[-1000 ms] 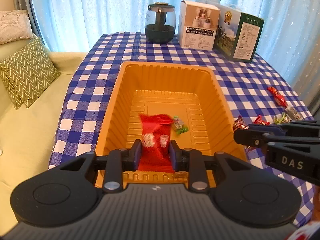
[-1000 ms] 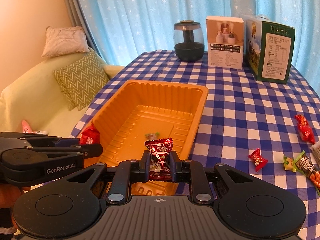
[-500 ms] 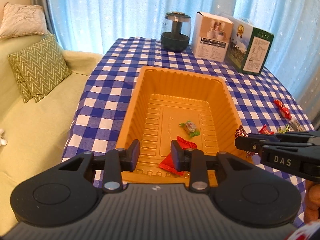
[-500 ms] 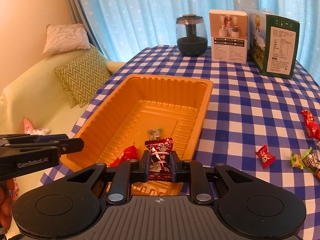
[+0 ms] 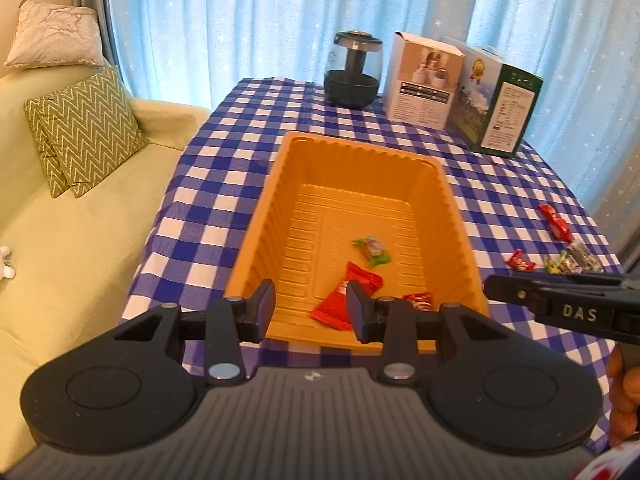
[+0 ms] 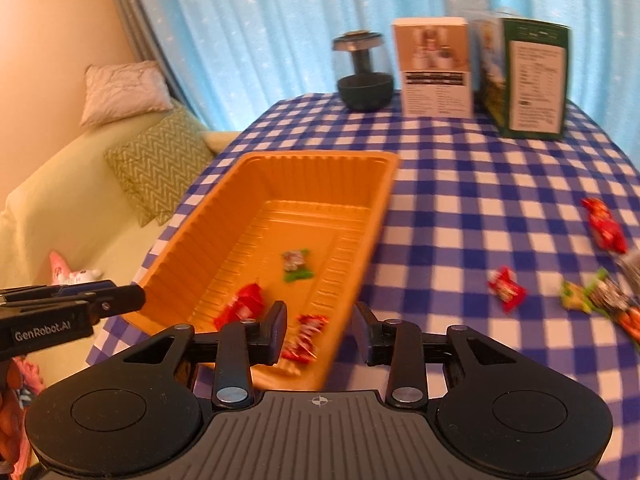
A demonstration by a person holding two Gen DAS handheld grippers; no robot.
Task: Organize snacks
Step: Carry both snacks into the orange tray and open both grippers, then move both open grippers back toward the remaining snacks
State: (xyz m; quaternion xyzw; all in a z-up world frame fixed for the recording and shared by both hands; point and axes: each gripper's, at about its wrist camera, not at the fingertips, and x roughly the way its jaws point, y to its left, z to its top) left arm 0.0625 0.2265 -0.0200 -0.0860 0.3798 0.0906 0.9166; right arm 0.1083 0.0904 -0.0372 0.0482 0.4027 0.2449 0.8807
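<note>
An orange tray sits on the checked cloth. In it lie a green candy, a red packet and a dark red candy. My left gripper is open and empty above the tray's near edge. My right gripper is open and empty over the tray's near right corner; the dark red candy lies just below it, beside the red packet and green candy. Loose snacks lie on the cloth: a small red candy, a red packet, green wrappers.
A dark glass jar and two boxes stand at the table's far edge before blue curtains. A green sofa with a chevron cushion is left of the table. The right gripper's side shows in the left wrist view.
Both grippers have opened. The left let its red packet fall into the tray and drew back. The right released the dark red candy into the tray's near end.
</note>
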